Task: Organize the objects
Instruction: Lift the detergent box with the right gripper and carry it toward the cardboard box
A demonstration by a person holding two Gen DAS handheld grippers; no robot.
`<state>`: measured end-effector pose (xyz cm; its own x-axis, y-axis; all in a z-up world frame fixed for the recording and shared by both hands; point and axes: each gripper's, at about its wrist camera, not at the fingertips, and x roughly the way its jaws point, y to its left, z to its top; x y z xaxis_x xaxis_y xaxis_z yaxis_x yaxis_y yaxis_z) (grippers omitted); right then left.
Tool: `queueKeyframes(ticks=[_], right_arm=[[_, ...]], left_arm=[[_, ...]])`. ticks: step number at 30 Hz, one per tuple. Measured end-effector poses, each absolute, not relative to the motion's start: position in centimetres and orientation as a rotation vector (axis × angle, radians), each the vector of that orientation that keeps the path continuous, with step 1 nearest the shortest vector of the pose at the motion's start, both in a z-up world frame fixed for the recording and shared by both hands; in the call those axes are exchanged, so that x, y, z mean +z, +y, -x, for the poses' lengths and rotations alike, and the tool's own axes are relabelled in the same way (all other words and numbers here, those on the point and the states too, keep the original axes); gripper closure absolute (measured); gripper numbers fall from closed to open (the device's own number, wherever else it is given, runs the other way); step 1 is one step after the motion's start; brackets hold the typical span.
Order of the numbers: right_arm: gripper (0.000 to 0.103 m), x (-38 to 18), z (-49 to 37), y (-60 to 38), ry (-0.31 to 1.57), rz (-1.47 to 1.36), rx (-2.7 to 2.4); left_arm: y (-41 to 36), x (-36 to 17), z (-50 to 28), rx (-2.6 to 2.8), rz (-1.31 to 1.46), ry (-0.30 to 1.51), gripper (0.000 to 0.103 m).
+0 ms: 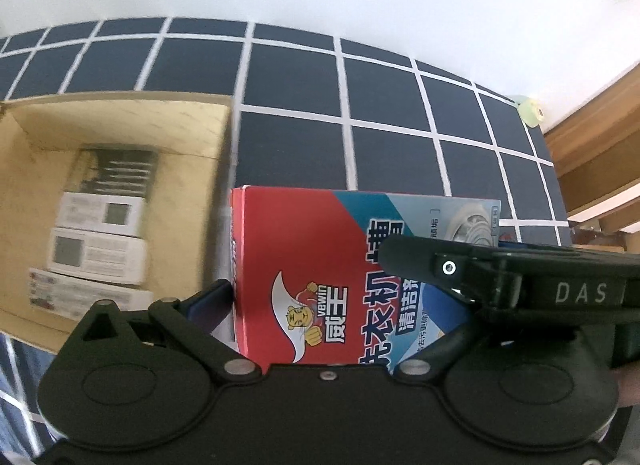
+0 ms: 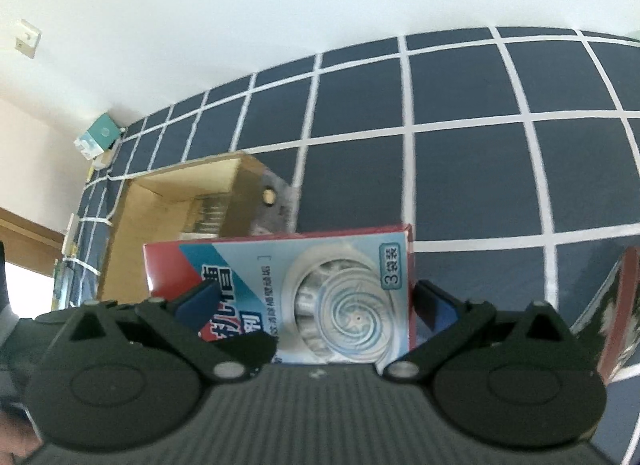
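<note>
Gripping one red box [image 1: 320, 265], both tongs [image 1: 360, 289] [image 2: 316, 305] hold it; carton [image 1: 192, 133] contains perhaps four packs [image 1: 100, 249]

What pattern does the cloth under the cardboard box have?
The cloth is dark navy with a grid of white lines, which shows best in the right wrist view.

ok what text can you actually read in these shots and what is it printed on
"vewin" and "威王": brand logo on the red and blue box.
"3袋装": small badge on the same box, right wrist view.
"DAS": on the right gripper as it shows in the left wrist view.
The big characters on the red and blue box are partly hidden by fingers.
Print on the white boxes in the cardboard box: too blurred.
</note>
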<state>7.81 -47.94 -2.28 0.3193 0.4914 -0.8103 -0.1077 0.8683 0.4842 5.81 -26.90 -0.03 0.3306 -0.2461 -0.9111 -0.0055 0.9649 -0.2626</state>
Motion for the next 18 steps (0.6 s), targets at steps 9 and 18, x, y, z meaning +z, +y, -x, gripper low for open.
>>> queueKeyframes(ticks=[9,18], right_arm=[[0.0,0.3,-6.0,-40.5,1.13,-0.402,0.375],[0.0,0.9,-5.9,-33.0,1.1,-0.415,0.363]], left_arm=[[-19.7,2.5,-4.3,-0.194,0.192,1.187,0.003],[-12.9,2.8,-4.0,-0.205,0.174,1.174,0.003]])
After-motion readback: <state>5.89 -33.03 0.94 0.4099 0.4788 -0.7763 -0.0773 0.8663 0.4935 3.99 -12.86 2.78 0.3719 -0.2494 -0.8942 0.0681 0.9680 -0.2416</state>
